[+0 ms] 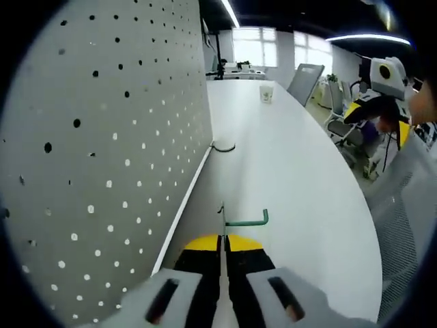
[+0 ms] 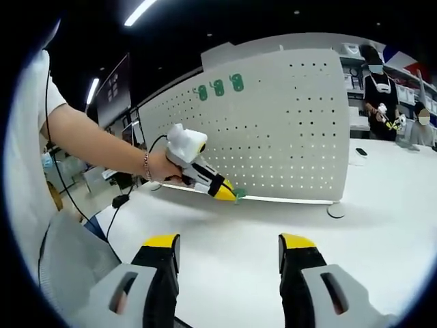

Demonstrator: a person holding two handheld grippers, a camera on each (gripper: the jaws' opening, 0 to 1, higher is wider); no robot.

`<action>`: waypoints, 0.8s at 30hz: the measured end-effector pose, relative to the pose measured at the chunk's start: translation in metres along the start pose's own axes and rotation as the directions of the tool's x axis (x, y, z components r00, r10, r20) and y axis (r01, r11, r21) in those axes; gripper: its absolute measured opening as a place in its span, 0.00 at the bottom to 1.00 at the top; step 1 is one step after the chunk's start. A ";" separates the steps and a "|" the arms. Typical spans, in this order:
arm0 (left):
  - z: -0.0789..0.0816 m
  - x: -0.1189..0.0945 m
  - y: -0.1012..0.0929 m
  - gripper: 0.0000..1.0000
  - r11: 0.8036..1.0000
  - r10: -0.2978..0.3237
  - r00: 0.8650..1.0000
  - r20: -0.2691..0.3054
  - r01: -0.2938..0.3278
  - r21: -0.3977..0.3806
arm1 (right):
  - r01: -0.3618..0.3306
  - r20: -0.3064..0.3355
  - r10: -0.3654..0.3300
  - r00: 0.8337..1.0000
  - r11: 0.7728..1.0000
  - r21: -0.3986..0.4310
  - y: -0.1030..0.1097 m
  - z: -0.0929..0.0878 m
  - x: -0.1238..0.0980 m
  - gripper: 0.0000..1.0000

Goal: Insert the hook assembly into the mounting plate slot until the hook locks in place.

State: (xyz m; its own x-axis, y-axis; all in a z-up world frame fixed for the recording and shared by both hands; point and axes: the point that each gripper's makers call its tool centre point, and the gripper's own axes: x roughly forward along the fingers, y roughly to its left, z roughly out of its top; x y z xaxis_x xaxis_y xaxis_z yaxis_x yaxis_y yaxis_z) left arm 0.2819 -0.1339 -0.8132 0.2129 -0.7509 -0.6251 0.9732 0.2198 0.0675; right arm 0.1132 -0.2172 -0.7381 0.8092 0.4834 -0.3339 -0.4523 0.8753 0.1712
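White desk [image 1: 293, 164] runs long under both views, with an office room and ceiling light strips behind.

Left gripper view, left to right: the pegboard [image 1: 116, 137] stands upright along the desk edge and takes up the left half, seen at a steep angle. A dark bent hook [image 1: 223, 147] lies on the desk at its foot, farther along. My left tool [image 1: 223, 240] has its yellow-tipped jaws pressed together on the green hook [image 1: 247, 221], whose thin stem rises between the tips while its arm points right, just beside the board. I cannot tell whether the stem touches the board. A paper cup [image 1: 266, 93] stands far off. The right tool [image 1: 382, 89] shows at the right edge, partly cut off.

Right gripper view: a hand [image 2: 160, 167] holds the left tool [image 2: 225, 190] low against the pegboard [image 2: 273, 130]; the green hook [image 2: 238, 198] is too small to read there. Green items [image 2: 218, 87] hang at the board's top. My right tool [image 2: 229, 249] is spread wide, holding nothing, above bare desk [image 2: 382, 205].
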 end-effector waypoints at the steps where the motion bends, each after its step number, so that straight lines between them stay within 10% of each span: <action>1: 0.001 -0.002 0.000 0.01 1.000 0.006 1.000 0.007 -0.006 0.008 | 0.001 0.001 -0.001 1.000 1.000 -0.004 0.000 0.001 0.000 0.56; 24: 0.017 -0.059 0.001 0.01 0.993 0.114 0.974 0.197 -0.106 -0.051 | -0.021 0.041 0.021 0.999 1.000 -0.001 0.006 0.011 0.002 0.56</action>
State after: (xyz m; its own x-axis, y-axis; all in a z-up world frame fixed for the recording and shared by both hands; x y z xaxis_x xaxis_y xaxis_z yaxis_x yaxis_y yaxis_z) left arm 0.2718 -0.0997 -0.7632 0.3357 -0.8288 -0.4478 0.9394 0.3296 0.0941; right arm 0.1162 -0.2104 -0.7278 0.8140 0.5019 -0.2923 -0.4694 0.8649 0.1776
